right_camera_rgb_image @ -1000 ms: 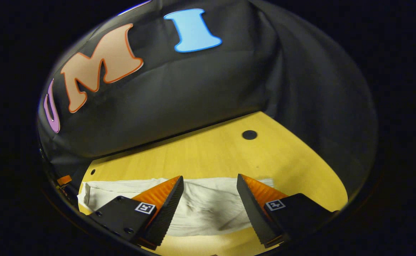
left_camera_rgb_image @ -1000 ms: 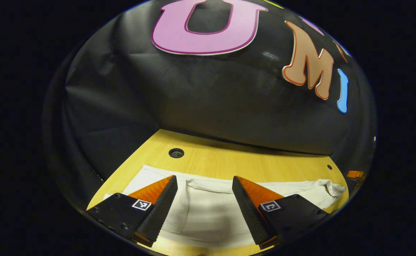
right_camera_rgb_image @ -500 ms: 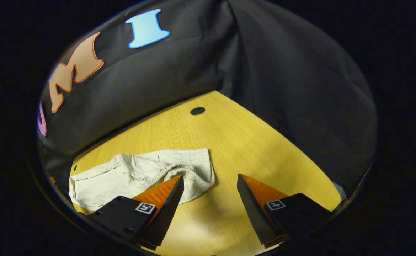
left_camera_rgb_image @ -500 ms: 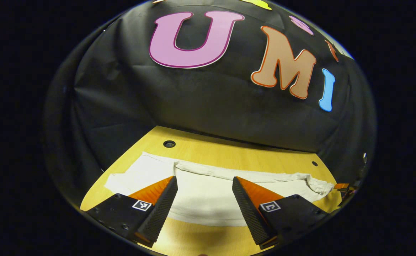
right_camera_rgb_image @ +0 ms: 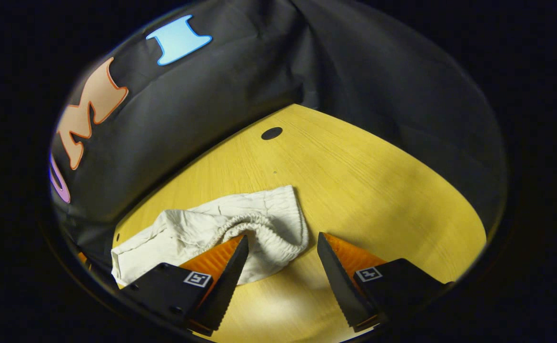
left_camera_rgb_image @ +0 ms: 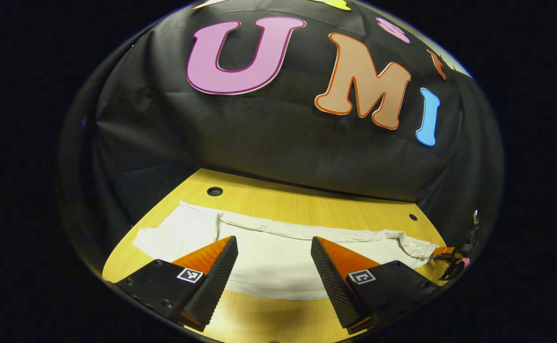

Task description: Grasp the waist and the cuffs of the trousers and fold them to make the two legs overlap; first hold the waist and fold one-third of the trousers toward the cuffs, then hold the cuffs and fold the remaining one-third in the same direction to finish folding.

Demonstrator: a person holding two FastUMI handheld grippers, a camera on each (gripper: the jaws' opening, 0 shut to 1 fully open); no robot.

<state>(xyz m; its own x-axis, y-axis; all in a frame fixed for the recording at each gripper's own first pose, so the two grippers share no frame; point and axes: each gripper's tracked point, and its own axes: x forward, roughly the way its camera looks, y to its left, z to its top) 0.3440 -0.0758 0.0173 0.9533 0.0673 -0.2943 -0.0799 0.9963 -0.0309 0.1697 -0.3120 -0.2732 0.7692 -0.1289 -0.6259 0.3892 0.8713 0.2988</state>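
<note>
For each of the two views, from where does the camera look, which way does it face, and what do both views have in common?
Left gripper view: rides on the left gripper, low over the table, facing the booth wall across the flat trousers; its own open fingers show.
Right gripper view: rides on the right gripper, looking down along the table at the elastic waist; its own open fingers show.
Shared: the white trousers and the wooden table.

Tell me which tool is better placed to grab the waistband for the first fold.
Right. The right tool hangs open at the gathered waist of the trousers, likely ready to close. The left tool, also open, faces the flat leg cloth, away from the waist.
</note>
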